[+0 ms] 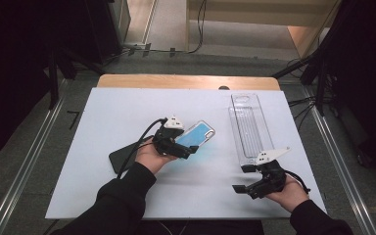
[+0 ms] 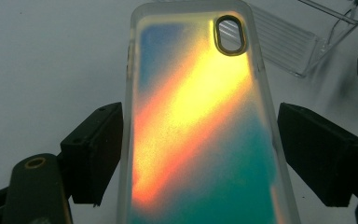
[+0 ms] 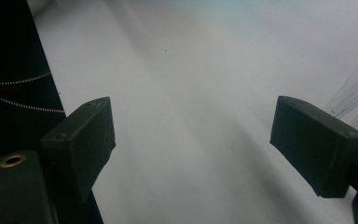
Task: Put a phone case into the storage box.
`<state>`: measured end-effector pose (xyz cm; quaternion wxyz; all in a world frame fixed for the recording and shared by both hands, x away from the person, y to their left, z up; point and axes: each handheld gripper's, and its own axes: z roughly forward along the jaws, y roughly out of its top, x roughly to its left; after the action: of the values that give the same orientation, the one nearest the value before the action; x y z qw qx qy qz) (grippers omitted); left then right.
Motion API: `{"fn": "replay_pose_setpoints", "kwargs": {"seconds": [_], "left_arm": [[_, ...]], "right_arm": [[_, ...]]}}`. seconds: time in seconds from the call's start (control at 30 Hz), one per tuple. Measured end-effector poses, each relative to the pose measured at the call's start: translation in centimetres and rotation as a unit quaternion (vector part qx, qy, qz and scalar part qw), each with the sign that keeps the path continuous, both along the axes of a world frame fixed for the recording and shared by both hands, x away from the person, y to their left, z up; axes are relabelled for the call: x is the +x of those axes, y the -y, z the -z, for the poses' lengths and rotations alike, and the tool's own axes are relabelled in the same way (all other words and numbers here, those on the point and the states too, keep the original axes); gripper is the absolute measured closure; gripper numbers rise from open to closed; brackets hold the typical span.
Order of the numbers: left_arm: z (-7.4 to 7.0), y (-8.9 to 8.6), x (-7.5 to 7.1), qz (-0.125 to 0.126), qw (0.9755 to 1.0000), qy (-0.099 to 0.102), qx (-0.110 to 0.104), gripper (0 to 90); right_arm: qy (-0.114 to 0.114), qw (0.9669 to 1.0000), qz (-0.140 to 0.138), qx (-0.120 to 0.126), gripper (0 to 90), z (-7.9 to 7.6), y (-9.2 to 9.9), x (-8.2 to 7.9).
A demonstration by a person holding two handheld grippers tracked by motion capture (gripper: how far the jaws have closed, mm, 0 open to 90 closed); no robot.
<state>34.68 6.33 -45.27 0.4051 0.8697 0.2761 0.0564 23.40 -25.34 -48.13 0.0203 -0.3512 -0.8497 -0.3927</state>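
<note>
The left gripper (image 2: pixel 200 140) clamps the iridescent phone case (image 2: pixel 200 126) between its jaws, lifted, with placement still ahead, while the right gripper (image 3: pixel 193 140) hangs open, empty.

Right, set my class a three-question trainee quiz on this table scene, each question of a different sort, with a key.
1. True or false: the left gripper's jaws clasp the iridescent translucent plastic phone case.
2. Between the right gripper's jaws: A a spoon, B nothing, C a cup?
3. What lies on the white table beside the left hand?
Key: 1 true; 2 B; 3 the flat black phone.
</note>
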Motion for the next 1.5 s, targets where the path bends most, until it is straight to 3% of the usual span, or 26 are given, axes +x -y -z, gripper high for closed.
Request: {"fn": "replay_pose_setpoints", "kwargs": {"seconds": [0.37,0.57,0.8,0.97,1.2,1.5], "left_arm": [[-0.8,-1.0,-0.7,-0.013,0.9998,-0.012,-0.012,17.7],[-0.8,-1.5,-1.2,-0.025,0.9993,-0.018,-0.019,17.7],[-0.6,-1.6,-2.2,-0.043,0.9985,-0.016,-0.029,17.7],[-0.4,-1.8,-2.9,-0.058,0.9975,-0.013,-0.037,17.7],[-0.1,-2.2,-3.8,-0.089,0.9943,0.004,-0.058,17.7],[0.4,-2.6,-5.0,-0.133,0.9861,0.041,-0.091,17.7]], "right_arm": [[-0.005,0.9996,0.006,0.028,12.5,-0.8,-0.6,0.0],[0.004,0.9989,0.015,0.044,12.5,-1.7,-1.0,-0.2],[0.009,0.9962,0.038,0.078,12.6,-3.4,-2.1,-0.3],[0.009,0.9944,0.062,0.085,12.6,-4.0,-2.7,0.0],[0.006,0.9932,0.083,0.082,12.6,-4.6,-3.8,0.7],[0.005,0.99,0.105,0.094,13.2,-5.4,-4.7,1.9]]}}
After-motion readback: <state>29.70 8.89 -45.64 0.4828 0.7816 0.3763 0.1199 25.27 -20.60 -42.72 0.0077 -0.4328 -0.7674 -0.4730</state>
